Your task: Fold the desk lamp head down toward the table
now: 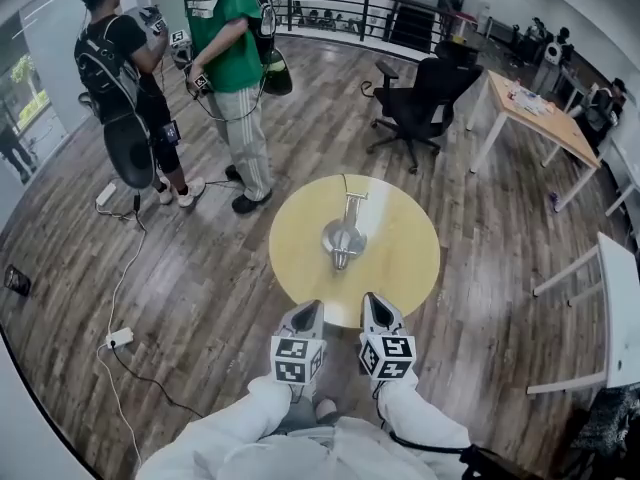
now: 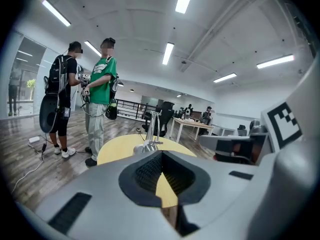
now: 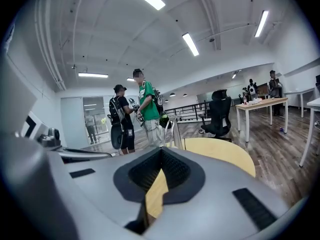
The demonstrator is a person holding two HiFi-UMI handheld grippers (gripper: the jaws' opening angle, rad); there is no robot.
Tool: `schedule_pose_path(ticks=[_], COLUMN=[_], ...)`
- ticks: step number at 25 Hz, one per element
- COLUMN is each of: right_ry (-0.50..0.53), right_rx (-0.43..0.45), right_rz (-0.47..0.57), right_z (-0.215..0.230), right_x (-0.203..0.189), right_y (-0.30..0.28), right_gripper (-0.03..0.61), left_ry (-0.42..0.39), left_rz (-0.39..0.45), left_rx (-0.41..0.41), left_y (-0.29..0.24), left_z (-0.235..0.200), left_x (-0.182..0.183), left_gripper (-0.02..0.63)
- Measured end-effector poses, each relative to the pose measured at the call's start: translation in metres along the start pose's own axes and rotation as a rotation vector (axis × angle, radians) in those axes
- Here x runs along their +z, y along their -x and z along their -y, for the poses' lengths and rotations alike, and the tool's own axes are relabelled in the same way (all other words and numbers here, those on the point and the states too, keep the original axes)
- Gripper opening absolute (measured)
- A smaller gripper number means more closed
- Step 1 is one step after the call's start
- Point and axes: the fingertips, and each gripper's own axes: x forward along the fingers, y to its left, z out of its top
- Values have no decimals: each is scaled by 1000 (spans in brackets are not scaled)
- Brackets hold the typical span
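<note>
A silver desk lamp (image 1: 344, 236) stands in the middle of the round yellow table (image 1: 400, 258); its thin arm rises from a round base. My left gripper (image 1: 308, 314) and right gripper (image 1: 377, 309) hover side by side at the table's near edge, well short of the lamp. Both are shut with nothing between the jaws. In the left gripper view, the lamp (image 2: 150, 136) shows just beyond the left gripper (image 2: 161, 154). In the right gripper view, the lamp (image 3: 173, 130) rises past the right gripper (image 3: 161, 152), its lower part hidden behind the jaws.
Two people (image 1: 225, 58) stand on the wooden floor beyond the table at the far left. A black office chair (image 1: 420, 103) and a wooden desk (image 1: 535, 113) are behind it. Cables and a power strip (image 1: 119, 338) lie at the left; a white table (image 1: 615, 308) stands at the right.
</note>
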Motion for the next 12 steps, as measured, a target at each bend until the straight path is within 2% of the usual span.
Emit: schedule_pose_path(ticks=[8,12], right_ry=[-16,11], right_rx=[-8,-17], right_rz=[27,42], right_z=[-14,-26], right_x=[2,5], right_y=[22,21], right_gripper=[12,12], left_ry=[-19,-29], left_rz=[4,12], left_rx=[-9,-27], left_y=[24,28], left_z=[6,5], left_x=[5,9], left_gripper=[0,0])
